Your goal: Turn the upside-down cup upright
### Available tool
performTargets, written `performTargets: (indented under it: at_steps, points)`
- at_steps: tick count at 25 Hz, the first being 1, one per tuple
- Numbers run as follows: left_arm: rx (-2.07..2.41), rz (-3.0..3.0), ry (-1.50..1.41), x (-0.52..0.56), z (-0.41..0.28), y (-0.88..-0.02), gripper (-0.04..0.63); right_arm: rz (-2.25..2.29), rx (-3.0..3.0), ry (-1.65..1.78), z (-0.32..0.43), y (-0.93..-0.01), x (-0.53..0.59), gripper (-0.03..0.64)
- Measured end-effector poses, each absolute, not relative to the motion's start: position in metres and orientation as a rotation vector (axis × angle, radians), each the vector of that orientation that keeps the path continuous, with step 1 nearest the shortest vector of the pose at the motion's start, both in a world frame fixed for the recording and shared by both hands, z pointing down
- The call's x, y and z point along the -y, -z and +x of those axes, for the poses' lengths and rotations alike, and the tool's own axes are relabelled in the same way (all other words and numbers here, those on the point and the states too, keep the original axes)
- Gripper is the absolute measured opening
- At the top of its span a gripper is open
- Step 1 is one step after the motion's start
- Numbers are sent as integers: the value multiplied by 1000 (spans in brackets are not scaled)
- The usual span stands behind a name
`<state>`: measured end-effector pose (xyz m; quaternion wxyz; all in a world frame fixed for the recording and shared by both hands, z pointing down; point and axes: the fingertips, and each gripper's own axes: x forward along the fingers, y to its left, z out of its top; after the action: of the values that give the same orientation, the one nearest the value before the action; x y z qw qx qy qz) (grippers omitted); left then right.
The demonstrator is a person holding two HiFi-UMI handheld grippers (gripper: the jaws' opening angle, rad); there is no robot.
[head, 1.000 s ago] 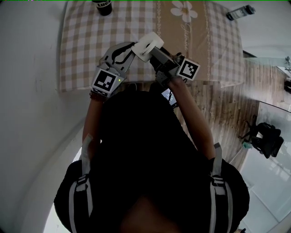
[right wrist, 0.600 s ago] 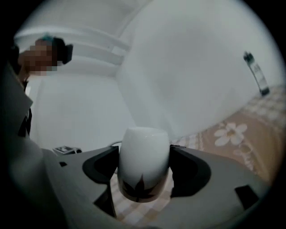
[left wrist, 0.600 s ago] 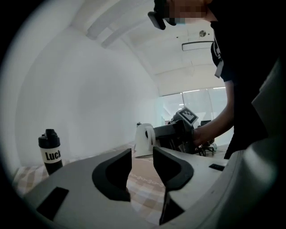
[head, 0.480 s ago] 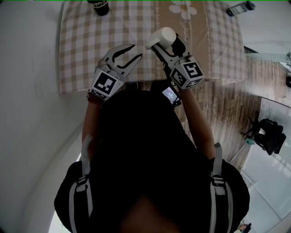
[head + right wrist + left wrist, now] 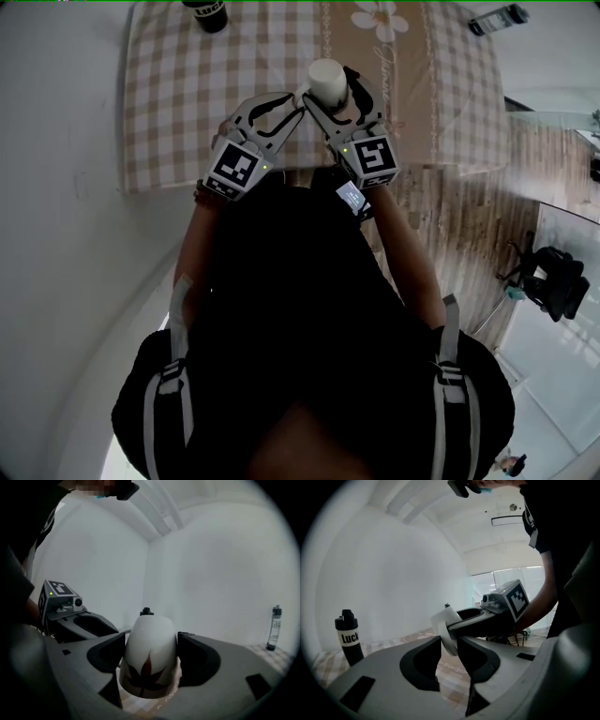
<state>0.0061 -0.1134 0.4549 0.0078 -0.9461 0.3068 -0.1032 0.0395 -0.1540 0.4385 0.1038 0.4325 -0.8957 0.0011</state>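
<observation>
The white cup [image 5: 326,77] with a dark leaf print [image 5: 146,667] hangs above the checked tablecloth. My right gripper [image 5: 328,92] is shut on its sides. In the right gripper view [image 5: 151,653] the cup's narrow end is up and its wide end down. My left gripper [image 5: 296,99] reaches in from the left, its tips at the cup's side. In the left gripper view [image 5: 449,648] its jaws are closing, with the cup's edge [image 5: 444,623] in the narrow gap between the tips. I see no pad pressing on it.
A black bottle with a white label [image 5: 208,11] [image 5: 348,637] stands at the table's far left. A slim bottle [image 5: 497,21] [image 5: 274,627] is at the far right. The table's near edge [image 5: 281,171] is right below the grippers. An office chair [image 5: 553,286] stands on the floor to the right.
My right gripper rolled with the cup, bringing it from tilted on its side to standing on end. My left gripper let go, drew apart, then came back beside the cup.
</observation>
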Motion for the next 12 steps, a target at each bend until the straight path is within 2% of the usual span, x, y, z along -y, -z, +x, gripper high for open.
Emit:
performTargets:
  at_steps: [4,12]
  points:
    - [-985,-2984,328,117,7,-464,118,1268,2665,-41,39,-452,156,353]
    - [-1000,-3101,246,119,3,-473,117,1282,2697,108,36,-453,156,353]
